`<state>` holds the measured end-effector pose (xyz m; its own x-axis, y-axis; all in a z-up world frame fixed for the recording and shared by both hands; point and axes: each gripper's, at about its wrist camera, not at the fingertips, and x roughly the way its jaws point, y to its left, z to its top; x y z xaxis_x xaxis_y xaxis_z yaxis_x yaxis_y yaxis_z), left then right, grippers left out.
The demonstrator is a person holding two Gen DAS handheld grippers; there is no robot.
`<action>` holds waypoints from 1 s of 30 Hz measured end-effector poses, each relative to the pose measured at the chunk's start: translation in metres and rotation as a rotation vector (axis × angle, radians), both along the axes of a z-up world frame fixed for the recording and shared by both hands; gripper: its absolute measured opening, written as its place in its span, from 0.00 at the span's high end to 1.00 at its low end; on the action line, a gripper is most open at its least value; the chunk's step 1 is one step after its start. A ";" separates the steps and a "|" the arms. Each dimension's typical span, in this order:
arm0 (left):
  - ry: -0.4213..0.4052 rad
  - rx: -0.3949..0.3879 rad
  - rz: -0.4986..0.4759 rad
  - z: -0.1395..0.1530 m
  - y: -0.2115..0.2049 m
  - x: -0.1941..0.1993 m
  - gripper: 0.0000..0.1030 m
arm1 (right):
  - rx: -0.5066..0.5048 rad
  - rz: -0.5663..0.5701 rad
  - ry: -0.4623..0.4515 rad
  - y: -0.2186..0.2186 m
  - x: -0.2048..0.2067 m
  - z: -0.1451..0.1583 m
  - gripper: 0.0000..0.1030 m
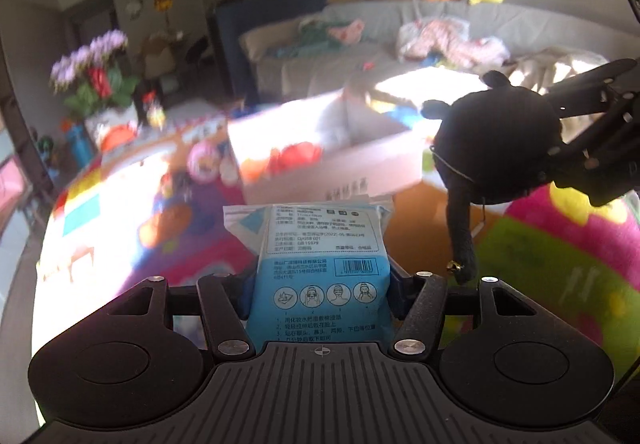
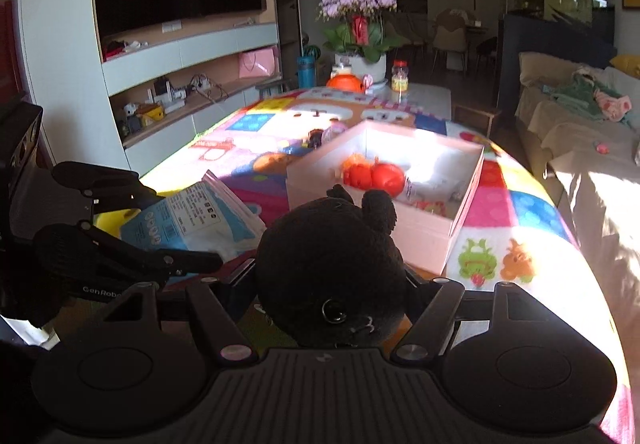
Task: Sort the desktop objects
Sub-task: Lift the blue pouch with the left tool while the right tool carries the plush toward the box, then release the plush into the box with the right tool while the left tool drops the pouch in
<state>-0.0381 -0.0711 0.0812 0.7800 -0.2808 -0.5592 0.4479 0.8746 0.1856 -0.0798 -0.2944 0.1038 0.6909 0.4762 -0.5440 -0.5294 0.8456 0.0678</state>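
My left gripper (image 1: pixel 318 284) is shut on a blue and white cotton-pad packet (image 1: pixel 316 264) and holds it above the colourful table. My right gripper (image 2: pixel 330 276) is shut on a black plush toy (image 2: pixel 332 264) and holds it in the air. The toy also shows in the left wrist view (image 1: pixel 496 144), at the right, with a dangling limb and a small bell. The packet shows in the right wrist view (image 2: pixel 192 220), at the left. An open white box (image 2: pixel 424 240) stands ahead of both grippers, with red and orange items (image 2: pixel 372 174) inside. The box also shows in the left wrist view (image 1: pixel 340 168).
A colourful cartoon tablecloth (image 2: pixel 516 204) covers the table. A pot of purple flowers (image 2: pixel 360 28), an orange object (image 2: pixel 346 82), a jar (image 2: pixel 399 75) and a blue bottle (image 2: pixel 306 69) stand at the far end. A sofa with clothes (image 2: pixel 580 112) is to the right, a TV unit to the left.
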 end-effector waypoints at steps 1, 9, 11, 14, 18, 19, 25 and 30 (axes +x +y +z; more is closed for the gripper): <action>-0.044 0.013 -0.005 0.009 -0.003 0.002 0.38 | 0.020 0.001 -0.022 -0.003 -0.002 0.009 0.31; -0.228 -0.049 0.018 0.056 -0.030 0.092 0.38 | 0.077 -0.075 -0.133 -0.026 0.008 0.039 0.31; -0.222 -0.081 0.006 0.052 -0.041 0.124 0.36 | 0.084 -0.109 -0.119 -0.031 0.019 0.038 0.31; -0.161 -0.105 -0.013 0.034 -0.052 0.160 0.19 | 0.083 -0.141 -0.105 -0.035 0.034 0.036 0.31; -0.128 -0.134 0.020 0.014 -0.033 0.155 0.08 | 0.066 -0.175 -0.113 -0.036 0.055 0.038 0.31; -0.130 -0.132 0.031 0.010 -0.026 0.149 0.07 | 0.065 -0.185 -0.111 -0.037 0.064 0.038 0.31; -0.043 -0.100 0.114 -0.018 0.002 0.121 0.07 | 0.148 -0.231 -0.038 -0.028 0.140 0.041 0.31; -0.011 -0.127 0.120 -0.024 0.013 0.109 0.07 | 0.148 -0.231 -0.001 0.002 0.207 0.032 0.27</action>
<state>0.0710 -0.0584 0.0573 0.8179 -0.2535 -0.5165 0.3376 0.9384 0.0739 0.1270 -0.2922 0.1353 0.7906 0.3803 -0.4799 -0.3240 0.9249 0.1991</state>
